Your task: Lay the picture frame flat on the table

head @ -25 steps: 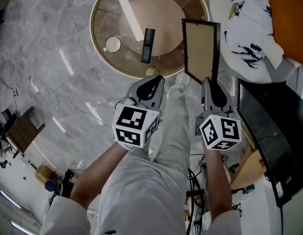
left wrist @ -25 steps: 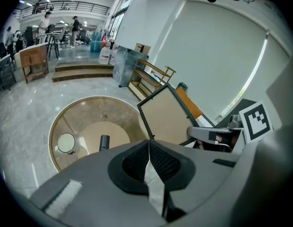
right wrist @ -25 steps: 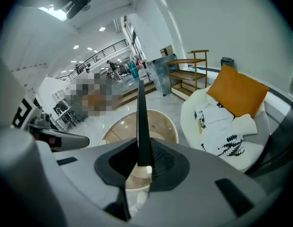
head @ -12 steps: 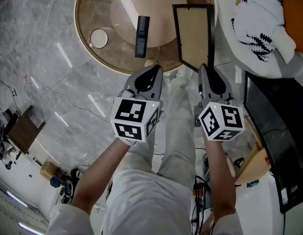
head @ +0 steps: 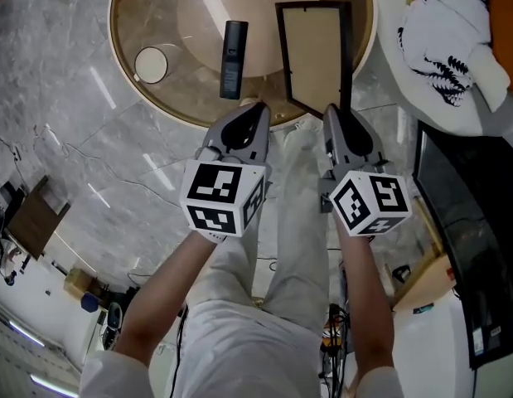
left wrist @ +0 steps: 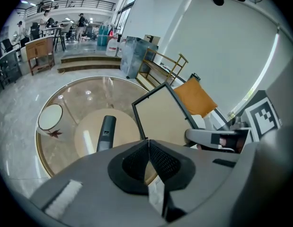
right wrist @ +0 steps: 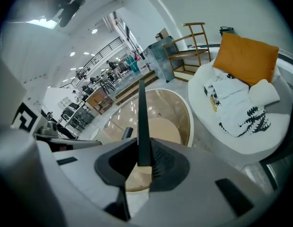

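The picture frame [head: 314,52], black-edged with a tan board facing me, hangs over the right part of the round glass table [head: 157,106]. My right gripper [head: 332,113] is shut on the frame's near edge. In the right gripper view the frame [right wrist: 141,122] shows edge-on, rising from between the pads of the right gripper [right wrist: 144,162]. My left gripper [head: 254,110] hovers at the table's near rim, shut and empty. In the left gripper view its jaws [left wrist: 147,143] meet, with the frame [left wrist: 160,115] just beyond them.
A black remote [head: 233,59] lies on the table's middle and a round white coaster [head: 150,65] sits to its left. A white armchair with a patterned cloth [head: 442,40] stands at the right, an orange cushion [right wrist: 245,56] on it. A dark screen [head: 463,214] is lower right.
Both grippers have come closer to the table. The frame, still gripped by the right gripper, now hangs further in over the tabletop, nearer the remote.
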